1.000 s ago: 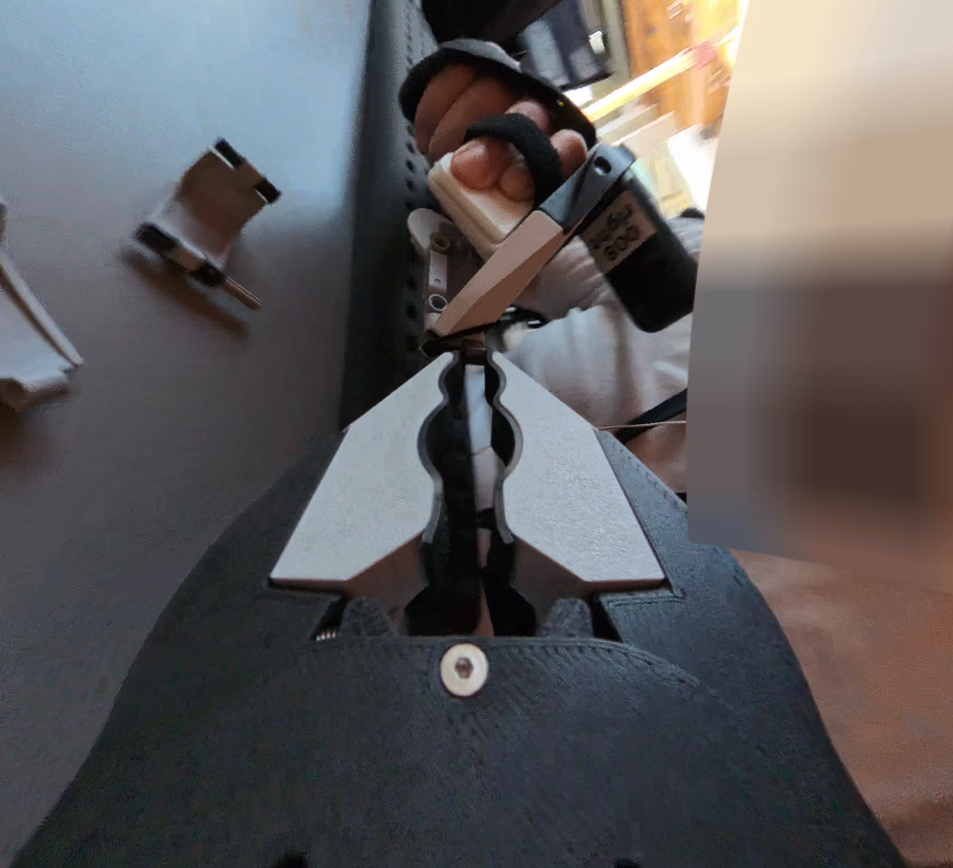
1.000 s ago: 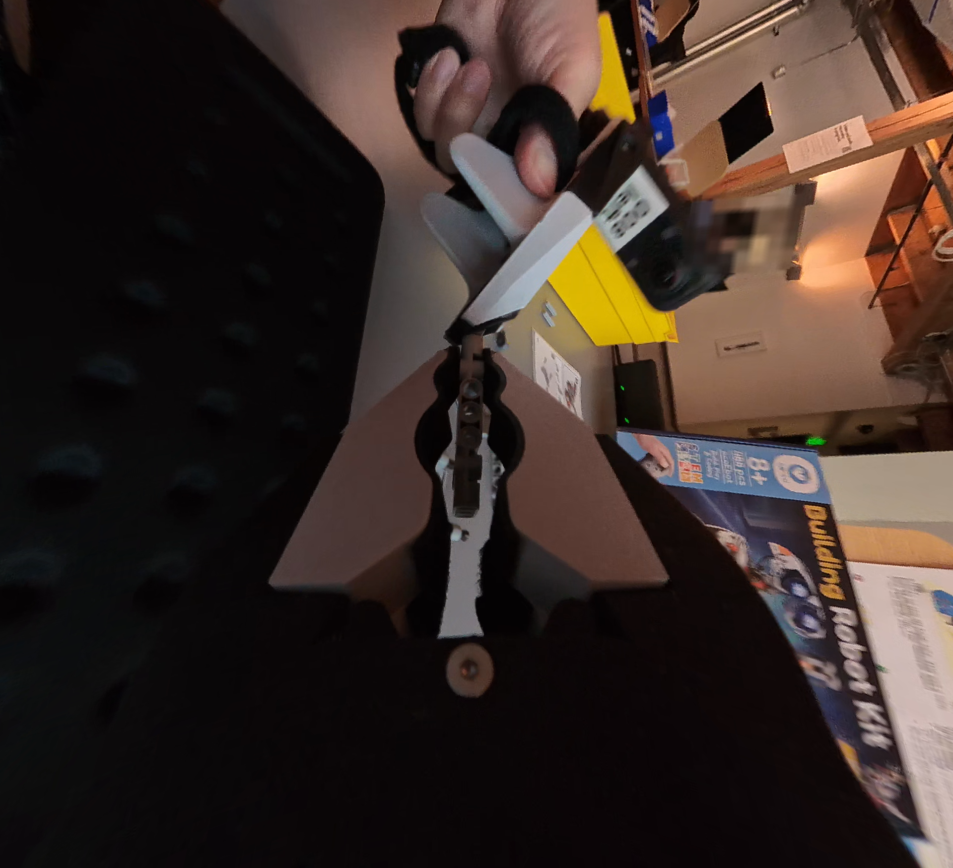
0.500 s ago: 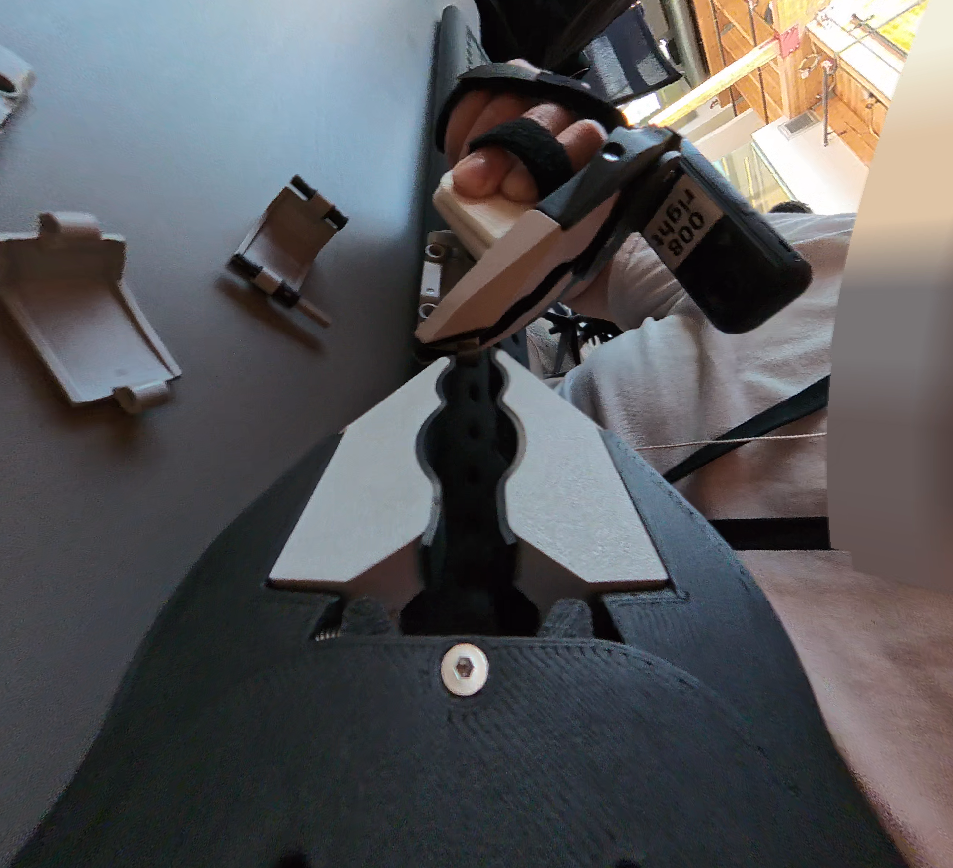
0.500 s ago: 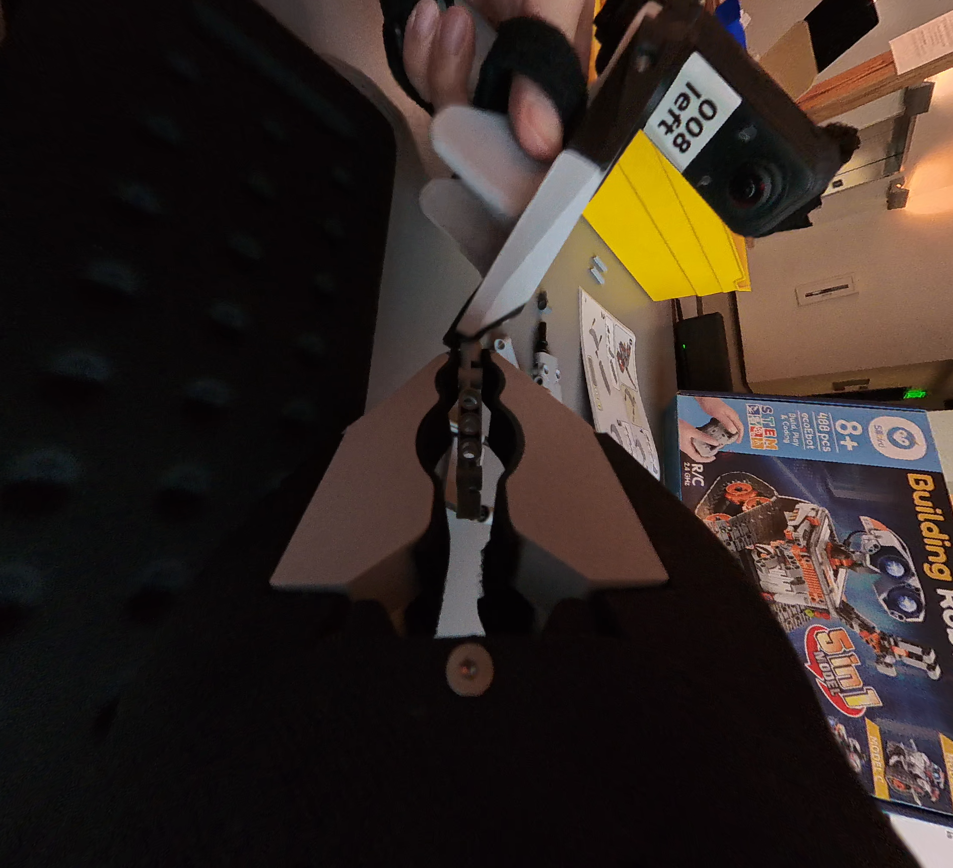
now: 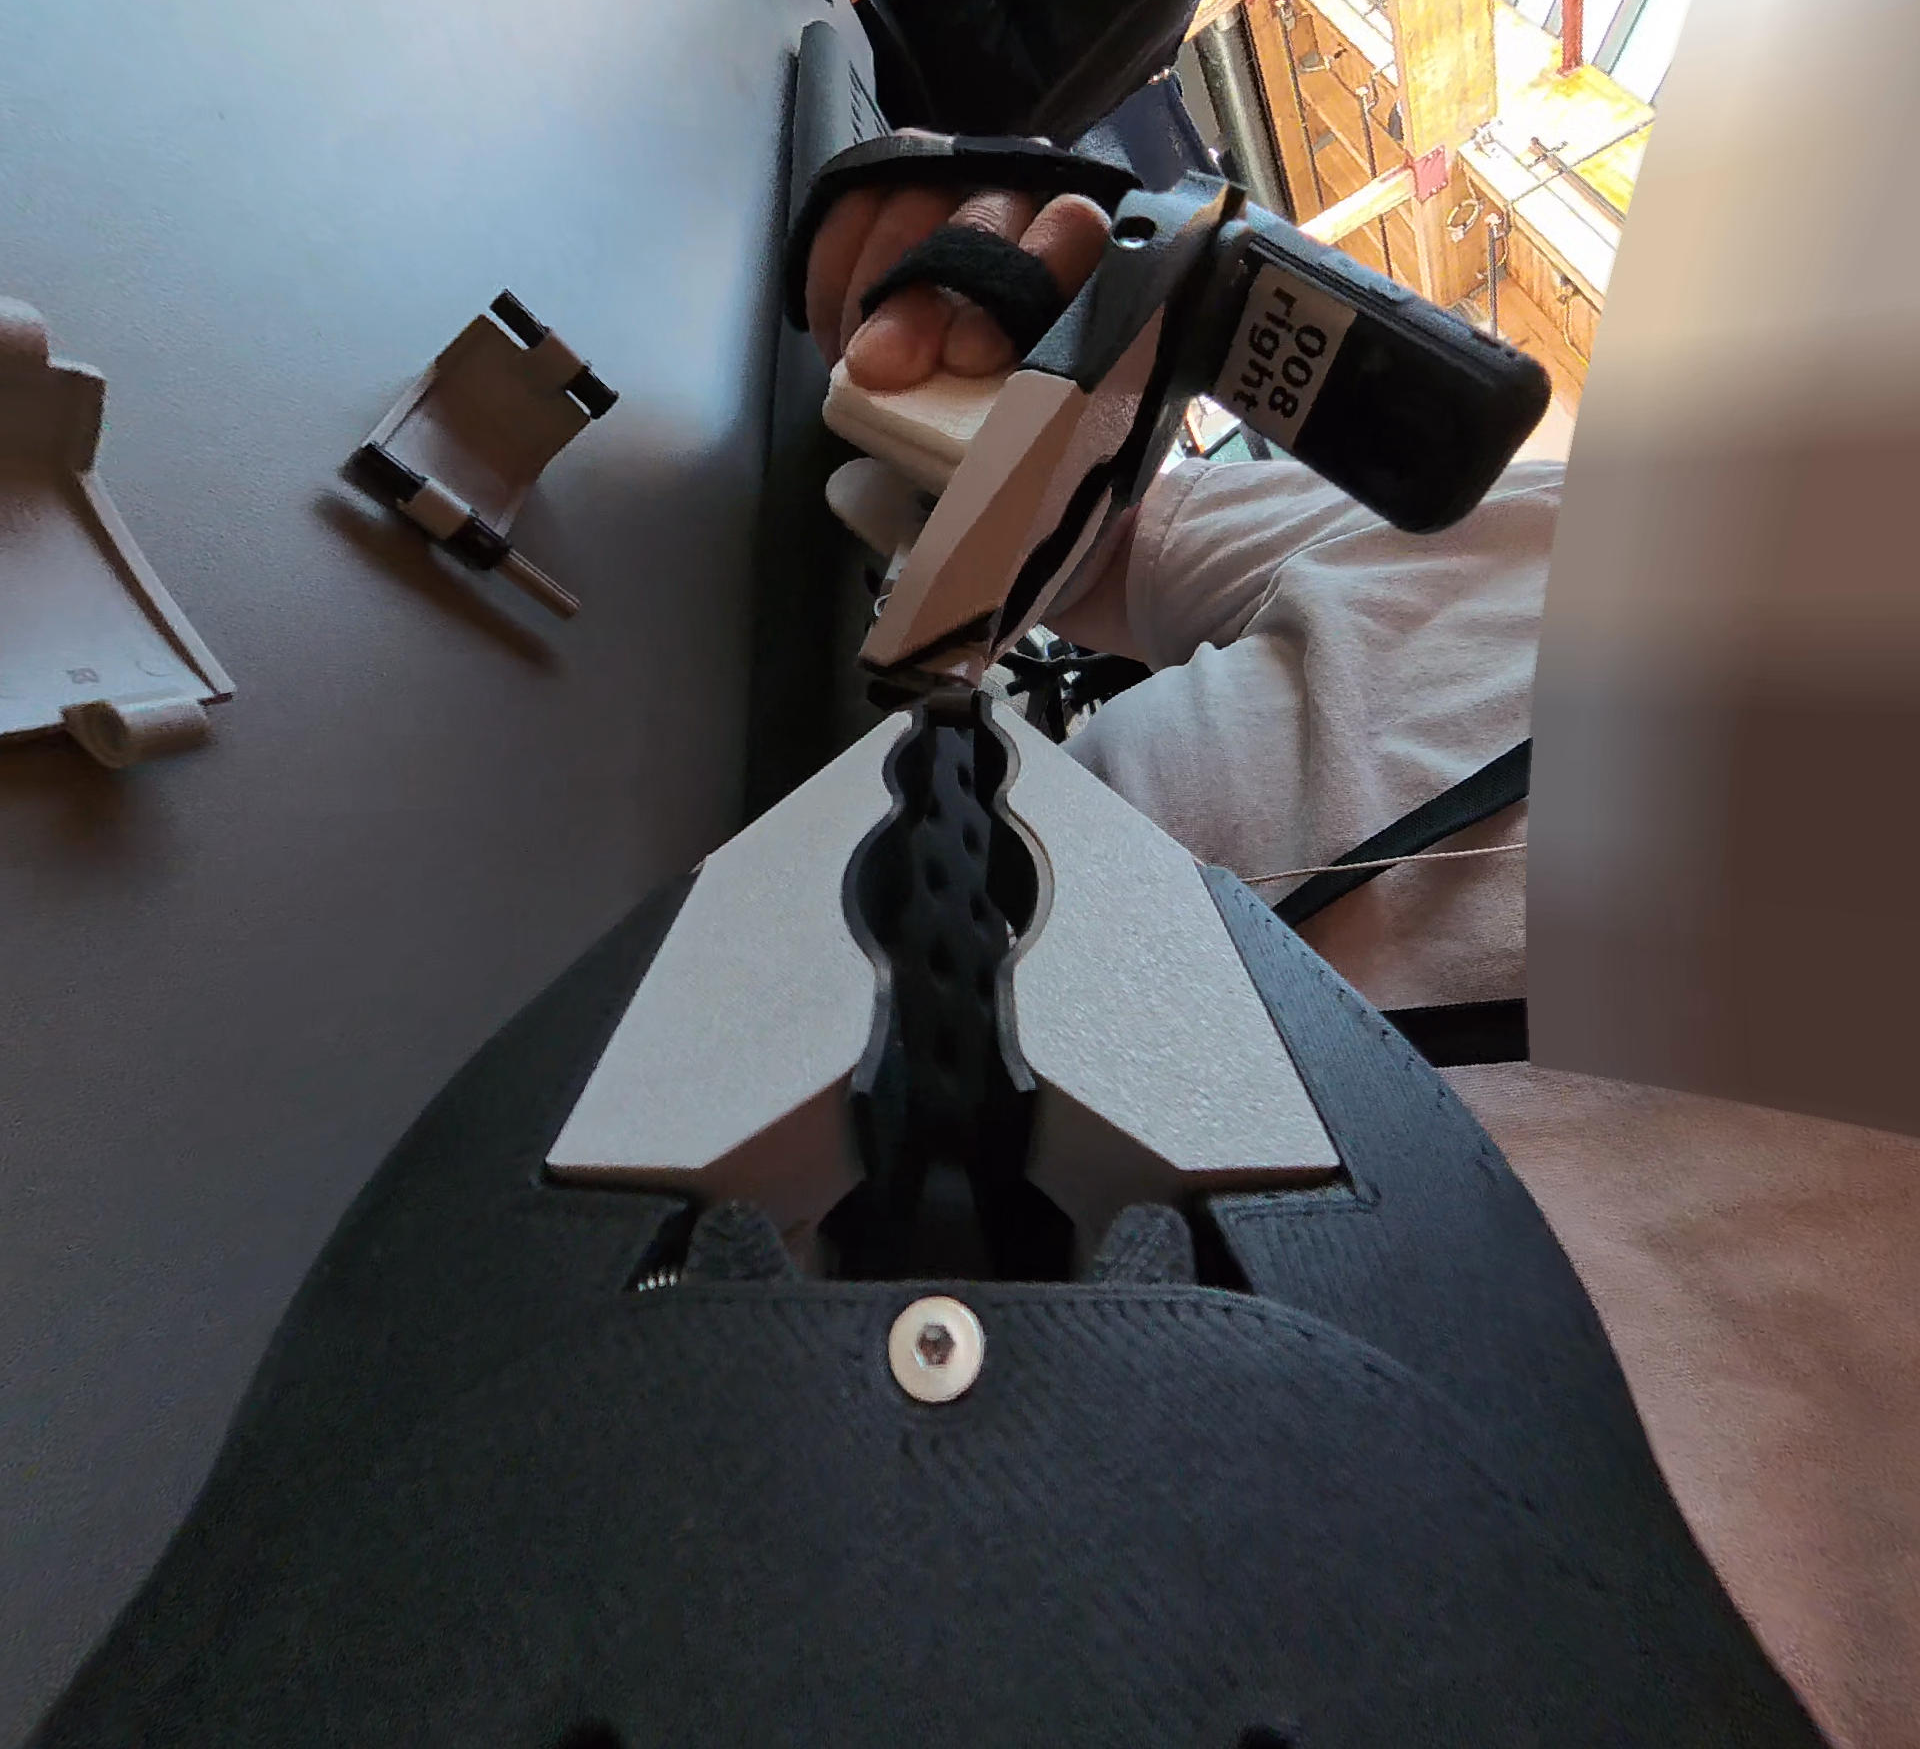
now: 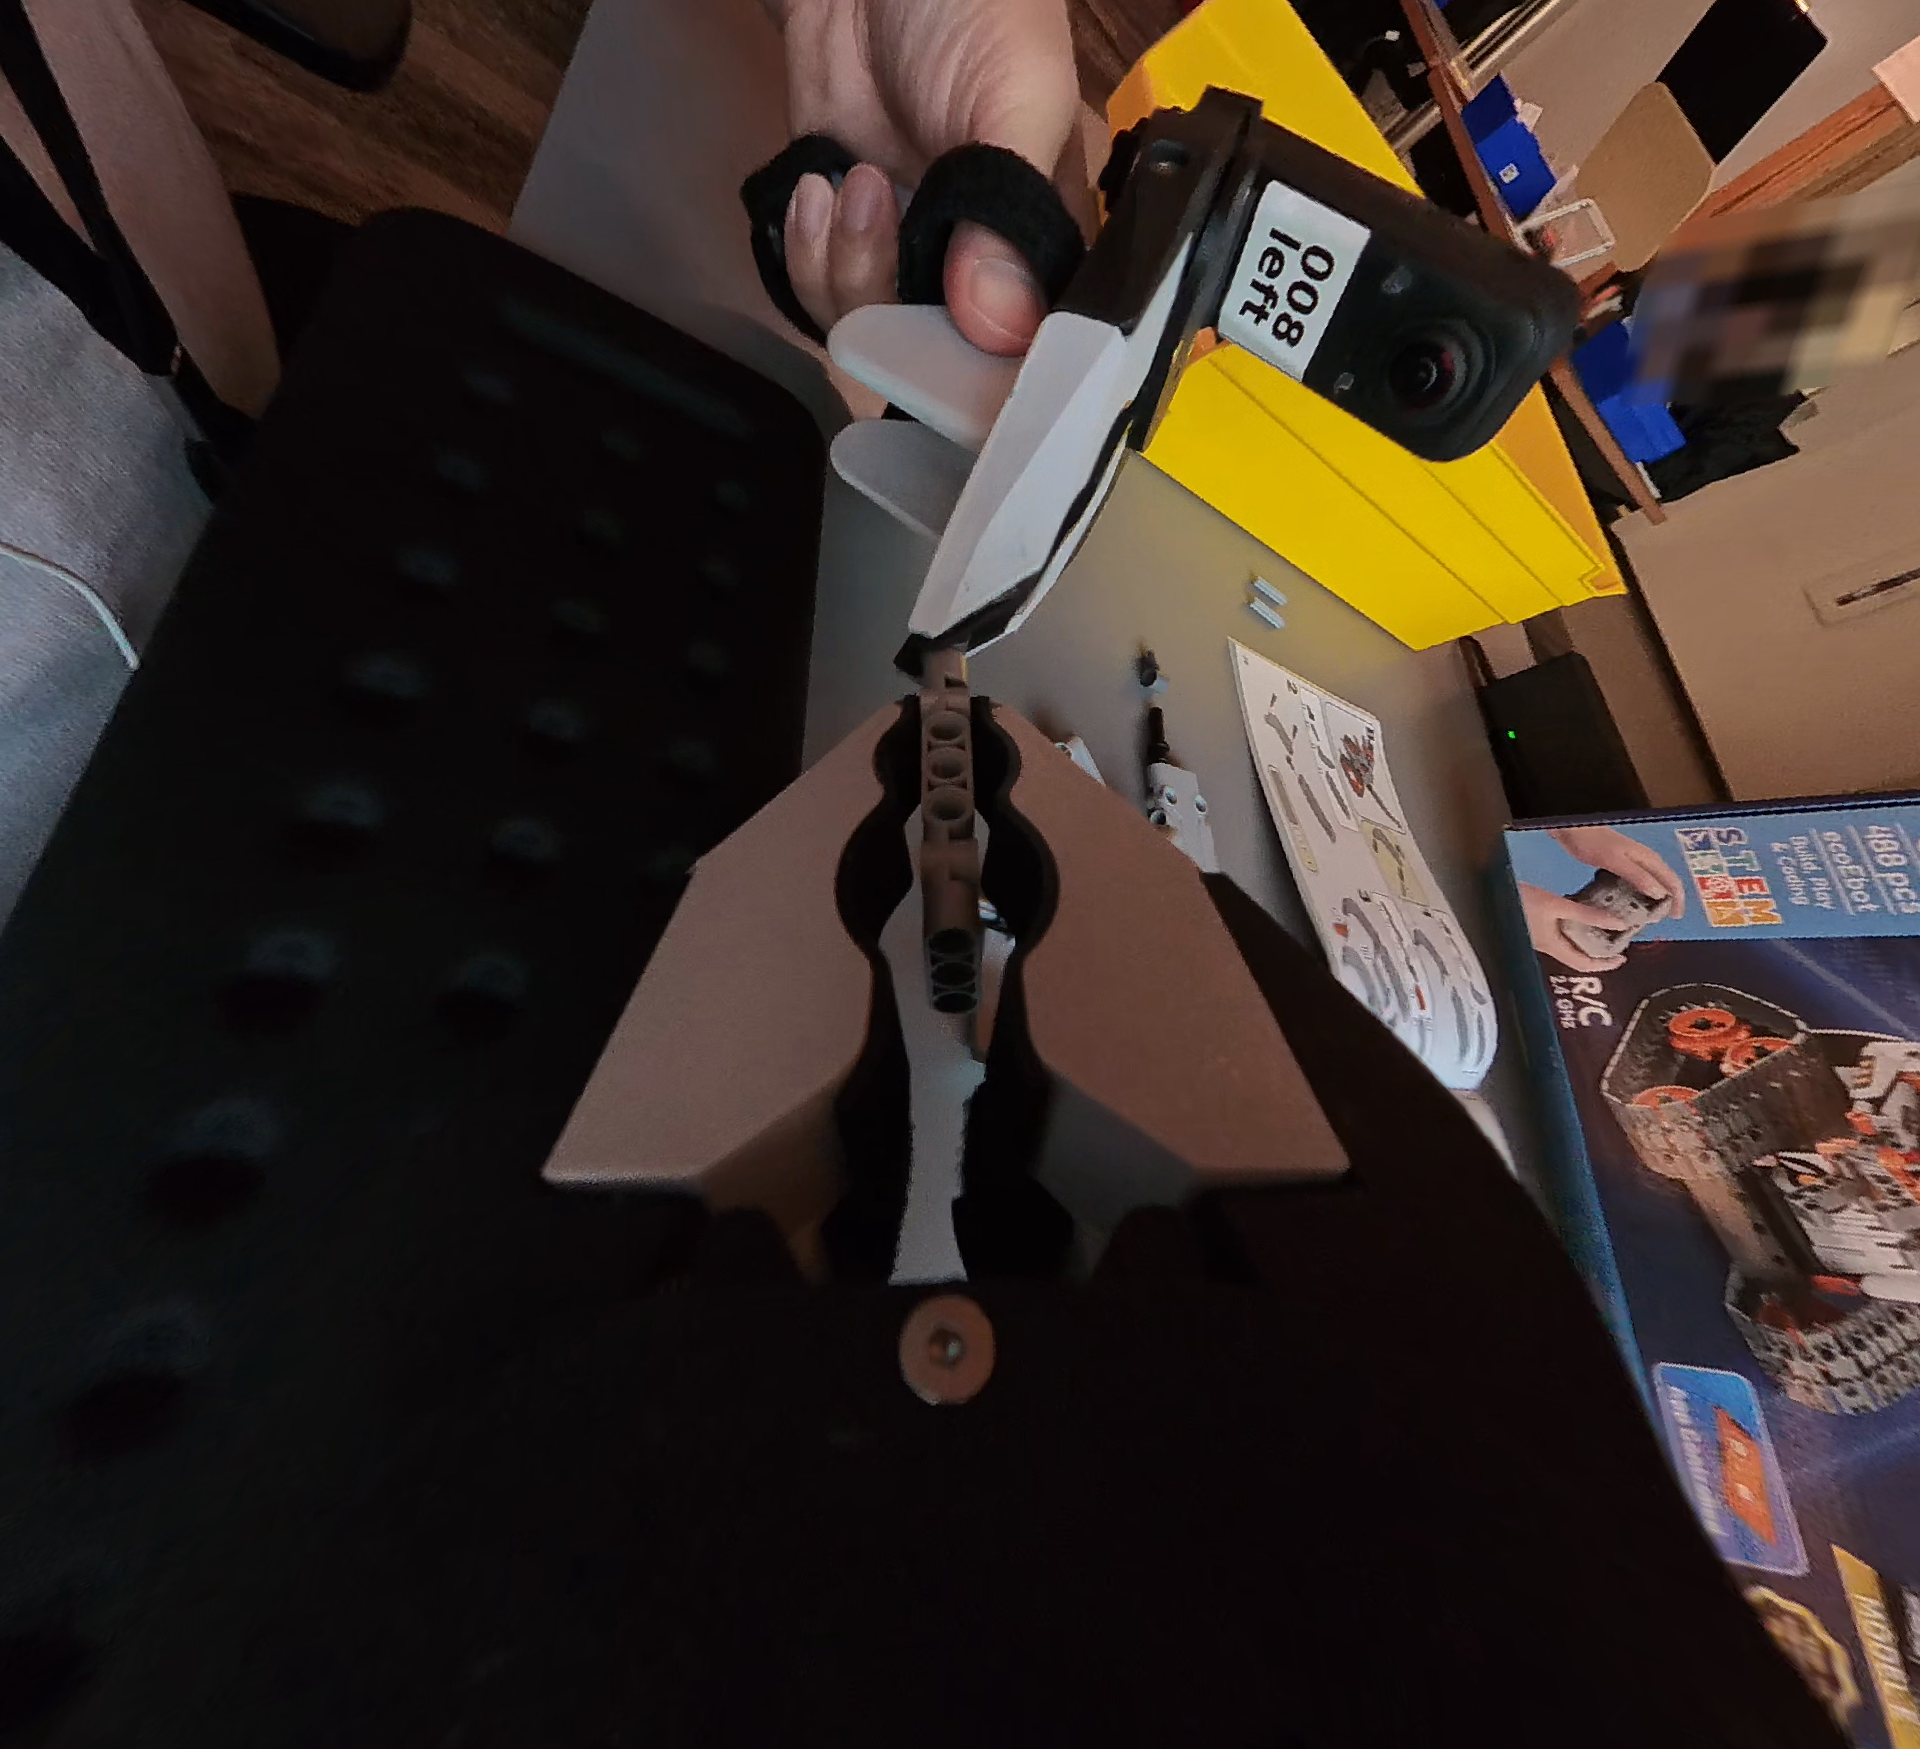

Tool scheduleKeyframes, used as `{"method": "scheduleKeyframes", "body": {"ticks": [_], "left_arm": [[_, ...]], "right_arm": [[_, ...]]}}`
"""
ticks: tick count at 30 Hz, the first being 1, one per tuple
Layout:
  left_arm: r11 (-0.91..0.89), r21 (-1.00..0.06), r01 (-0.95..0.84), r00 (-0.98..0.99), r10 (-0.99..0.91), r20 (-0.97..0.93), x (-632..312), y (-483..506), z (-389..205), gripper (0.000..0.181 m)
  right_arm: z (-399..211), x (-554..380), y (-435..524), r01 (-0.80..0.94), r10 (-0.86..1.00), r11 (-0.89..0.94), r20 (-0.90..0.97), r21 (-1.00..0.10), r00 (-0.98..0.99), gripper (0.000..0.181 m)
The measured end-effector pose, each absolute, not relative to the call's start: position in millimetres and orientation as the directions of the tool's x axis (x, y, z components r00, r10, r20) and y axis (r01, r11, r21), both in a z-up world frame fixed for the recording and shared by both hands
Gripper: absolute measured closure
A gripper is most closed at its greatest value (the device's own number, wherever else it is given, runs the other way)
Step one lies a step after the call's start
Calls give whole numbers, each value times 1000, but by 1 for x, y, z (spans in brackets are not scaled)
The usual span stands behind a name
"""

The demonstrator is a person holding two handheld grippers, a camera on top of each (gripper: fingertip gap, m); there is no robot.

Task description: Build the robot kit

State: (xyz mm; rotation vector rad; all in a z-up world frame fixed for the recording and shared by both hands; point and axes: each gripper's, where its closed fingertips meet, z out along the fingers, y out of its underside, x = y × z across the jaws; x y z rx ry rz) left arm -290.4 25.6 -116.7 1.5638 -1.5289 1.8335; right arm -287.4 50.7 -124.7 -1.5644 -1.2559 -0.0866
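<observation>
In the right wrist view my right gripper (image 6: 951,712) is shut on a brown beam with round holes (image 6: 948,826), which stands lengthwise between its fingers. My left gripper (image 6: 940,645) comes in from above, held by a hand (image 6: 914,37), and its shut tips pinch the beam's far end. In the left wrist view my left gripper (image 5: 943,717) meets the right gripper (image 5: 930,660) tip to tip, and only a small brown bit of the beam (image 5: 951,689) shows between them. Both grippers are held in the air above the grey table (image 5: 312,89).
A black board with holes (image 6: 416,764) lies to the left. Two grey plastic panels (image 5: 488,442) (image 5: 94,608) lie on the table. A yellow box (image 6: 1351,473), a folded instruction sheet (image 6: 1351,868), small loose parts (image 6: 1174,785) and a blue kit box (image 6: 1714,1128) lie to the right. Less than 4 cm separates the two grippers' tips.
Both grippers have stayed tip to tip on the beam while tilting and lifting together. More of the table, the panels and the kit box has come into view.
</observation>
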Motion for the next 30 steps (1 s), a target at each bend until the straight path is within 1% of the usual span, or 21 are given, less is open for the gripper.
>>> {"method": "scheduleKeyframes", "body": {"ticks": [4,6,9,19,20,21,22,23,24,25,26,28,30], "left_arm": [[-391,-557,-733,-401,-414,818,-290,26,-113,175],[-380,-567,-731,-405,-428,808,-289,28,-112,175],[-374,-559,-740,-406,-413,815,-291,26,-110,175],[-317,-629,-710,-488,-422,764,-297,19,-96,176],[-314,-640,-701,-496,-430,754,-297,20,-94,176],[-309,-656,-689,-499,-455,738,-298,25,-93,181],[-314,-690,-652,-466,-553,691,-295,47,-98,181],[-371,-705,-604,-422,-602,678,-295,74,-95,181],[-463,-691,-556,-411,-569,712,-299,94,-81,181],[-513,-687,-515,-424,-544,724,-303,105,-68,181],[-502,-710,-493,-448,-554,702,-305,104,-62,181],[-395,-793,-464,-507,-616,604,-302,86,-59,181],[-216,-882,-418,-561,-703,438,-294,60,-63,160]], "right_arm": [[-121,-288,50,674,683,108,547,-731,484,173],[-121,-289,51,618,720,67,467,-783,513,174],[-120,-292,47,600,744,70,442,-797,501,174],[-107,-299,32,421,823,21,254,-907,507,174],[-105,-298,31,406,827,17,241,-914,507,174],[-104,-295,26,392,845,9,217,-920,489,173],[-88,-287,23,283,842,12,162,-959,514,174],[-75,-272,24,195,818,3,114,-981,563,175],[-76,-257,29,194,780,-9,114,-981,615,174],[-78,-253,30,224,764,1,145,-975,629,174],[-76,-258,32,234,766,14,161,-972,622,174],[-78,-271,37,253,786,11,165,-967,595,174],[-77,-277,41,258,792,8,164,-966,588,174]]}}
